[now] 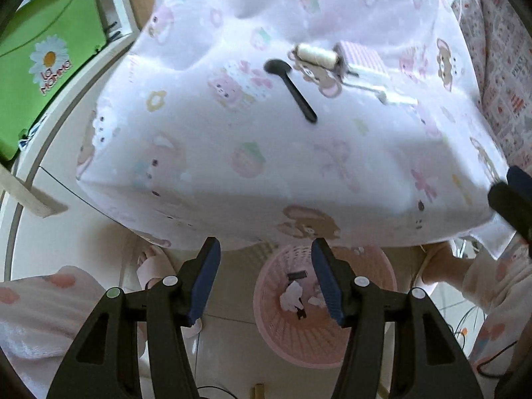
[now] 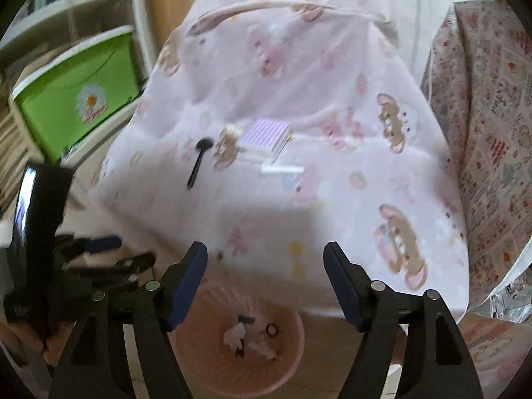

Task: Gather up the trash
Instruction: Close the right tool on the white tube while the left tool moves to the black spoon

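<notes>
Both grippers hang over the near edge of the surface [image 1: 266,166], which is covered w/ a pink cartoon-print cloth [image 2: 299,99], and both point down toward the floor.

Left gripper [image 1: 266,279]: jaws partway open, nothing between them. Right gripper [image 2: 266,282]: jaws wider apart, also empty. No earlier frame to compare.

Below them on the floor, just beyond the near edge of the surface, sits a pink basket [image 1: 292,349]. Trash is already inside: crumpled white paper scraps [image 2: 234,334], a small black clip-like bit [image 1: 302,313], a dark rectangular piece and, in the right wrist view, a small black ring [image 2: 272,330].

Left on the surface, approx. mid-way back: a black plastic spoon [image 1: 292,89], bowl toward the far side, handle toward the near side. Just right of it a spool of white thread [image 1: 316,55], touching or nearly touching a purple striped box [image 2: 266,133]. A white stick-shaped item [image 2: 282,169] lies near side of the box.

Far left: a green box w/ a daisy logo [image 1: 50,60] on white shelving. Right: a red-print fabric [image 2: 492,116].
</notes>
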The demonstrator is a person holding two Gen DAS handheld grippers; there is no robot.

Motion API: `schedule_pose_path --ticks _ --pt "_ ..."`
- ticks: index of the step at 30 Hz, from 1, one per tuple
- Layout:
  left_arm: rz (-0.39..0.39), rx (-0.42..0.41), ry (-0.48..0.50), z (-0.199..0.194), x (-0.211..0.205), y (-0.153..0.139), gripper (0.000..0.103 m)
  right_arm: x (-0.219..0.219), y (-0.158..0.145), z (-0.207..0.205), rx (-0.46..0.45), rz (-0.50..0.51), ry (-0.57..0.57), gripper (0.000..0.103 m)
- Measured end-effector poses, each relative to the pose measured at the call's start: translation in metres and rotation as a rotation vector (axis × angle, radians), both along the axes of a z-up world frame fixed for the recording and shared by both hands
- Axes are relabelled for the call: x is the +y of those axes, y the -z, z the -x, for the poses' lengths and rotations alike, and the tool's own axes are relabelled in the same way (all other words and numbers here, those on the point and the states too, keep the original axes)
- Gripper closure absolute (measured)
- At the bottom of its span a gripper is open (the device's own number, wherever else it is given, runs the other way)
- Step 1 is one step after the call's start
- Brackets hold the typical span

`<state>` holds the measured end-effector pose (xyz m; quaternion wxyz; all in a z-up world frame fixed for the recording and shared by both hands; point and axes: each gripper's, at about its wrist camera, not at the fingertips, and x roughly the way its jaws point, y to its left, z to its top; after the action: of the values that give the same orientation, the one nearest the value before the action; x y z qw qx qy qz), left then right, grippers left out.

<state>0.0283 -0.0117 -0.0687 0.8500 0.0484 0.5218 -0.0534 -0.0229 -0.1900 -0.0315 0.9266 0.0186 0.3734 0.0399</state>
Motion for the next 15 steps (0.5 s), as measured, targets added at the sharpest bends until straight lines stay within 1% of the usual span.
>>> schedule_pose_path --ticks 3,5,7,11,15 --pt "0.033 -0.062 -0.011 0.004 0.003 -0.024 0.047 -0.01 -0.01 -0.017 -0.024 -0.005 0.016 0.027" --pt "0.047 -0.114 -0.005 0.0 0.003 -0.043 0.047 -0.015 -0.016 -0.029 -0.043 0.006 0.023 0.019" --pt "0.065 -0.144 0.005 -0.01 0.002 -0.058 0.046 -0.019 -0.019 -0.042 -0.051 -0.001 0.019 0.019" --pt "0.07 -0.171 0.007 -0.036 -0.006 -0.075 0.046 -0.025 -0.019 -0.071 -0.025 -0.017 0.048 0.019" --pt "0.025 -0.227 0.004 -0.06 -0.012 -0.086 0.046 -0.025 -0.005 -0.093 0.007 -0.044 0.092 0.019"
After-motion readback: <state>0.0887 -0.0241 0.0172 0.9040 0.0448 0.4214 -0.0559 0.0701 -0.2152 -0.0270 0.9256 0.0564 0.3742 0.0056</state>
